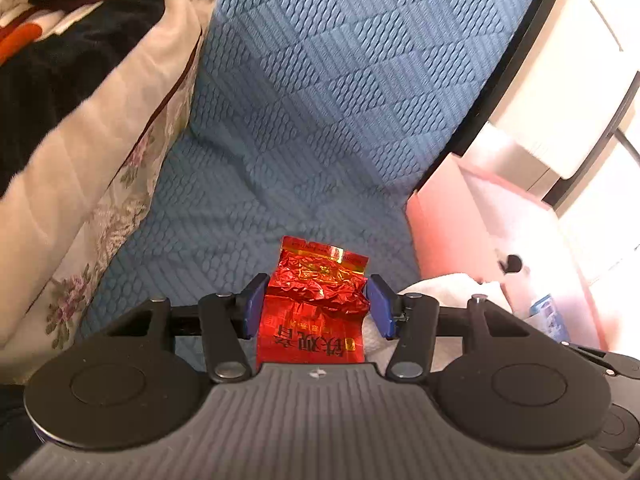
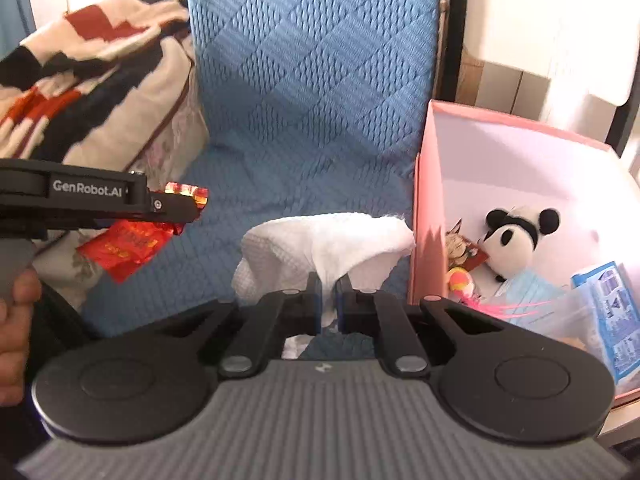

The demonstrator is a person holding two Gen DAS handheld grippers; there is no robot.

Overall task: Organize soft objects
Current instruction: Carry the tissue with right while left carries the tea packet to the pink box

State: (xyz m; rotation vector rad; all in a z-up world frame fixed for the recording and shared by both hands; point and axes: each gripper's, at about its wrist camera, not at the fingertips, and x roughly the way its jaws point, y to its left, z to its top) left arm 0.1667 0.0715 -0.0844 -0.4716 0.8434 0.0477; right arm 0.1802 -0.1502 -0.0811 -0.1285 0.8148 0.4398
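My left gripper point(image 1: 316, 304) is shut on a red foil packet point(image 1: 316, 300) and holds it above the blue quilted seat point(image 1: 280, 120). The packet point(image 2: 128, 246) and the left gripper point(image 2: 176, 208) also show at the left of the right wrist view. My right gripper point(image 2: 329, 296) is shut on a white cloth point(image 2: 320, 244), lifted over the seat point(image 2: 312, 80) just left of the pink box point(image 2: 424, 216). The cloth's edge point(image 1: 444, 284) shows in the left wrist view.
The pink box point(image 1: 436, 216) holds a panda plush point(image 2: 516, 236), a blue face mask point(image 2: 528, 292), a blue-and-white packet point(image 2: 604, 312) and small toys. A striped blanket point(image 2: 92, 64) and floral bedding point(image 1: 100, 216) lie left of the seat. White furniture point(image 1: 568, 80) stands behind.
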